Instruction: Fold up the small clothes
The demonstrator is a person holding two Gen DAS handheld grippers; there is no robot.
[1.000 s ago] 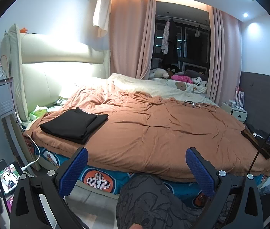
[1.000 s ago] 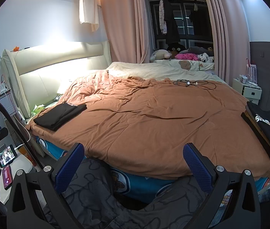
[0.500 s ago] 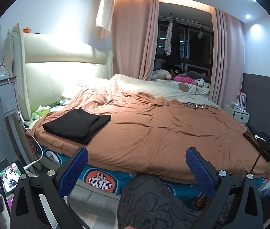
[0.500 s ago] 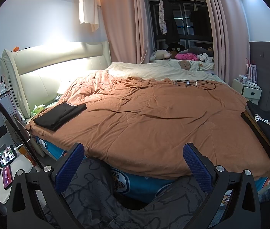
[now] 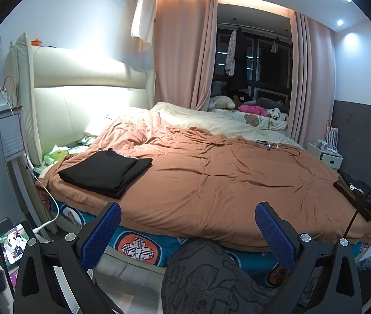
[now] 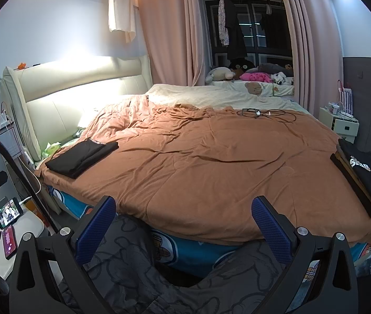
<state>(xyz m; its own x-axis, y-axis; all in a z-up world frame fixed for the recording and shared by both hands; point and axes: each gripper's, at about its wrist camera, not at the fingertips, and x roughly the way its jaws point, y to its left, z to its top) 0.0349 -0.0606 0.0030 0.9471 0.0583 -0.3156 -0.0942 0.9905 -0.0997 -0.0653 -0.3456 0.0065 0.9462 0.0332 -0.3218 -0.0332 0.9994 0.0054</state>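
Hovering level — left tool (image 5: 188,233), right tool (image 6: 184,222), both spread

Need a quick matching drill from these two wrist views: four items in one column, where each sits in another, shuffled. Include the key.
Things:
1. folded black garment
2. stack with the white-print black shirt
3. black cable
4. phone showing video

Places:
A. far side of the brown blanket, near the cream sheet
B. low white surface left of the bed, beside the bed frame
C. right edge of the bed
D. near left corner of the bed, by the headboard

Pairs: 1-D, 2-C, 3-A, 4-B
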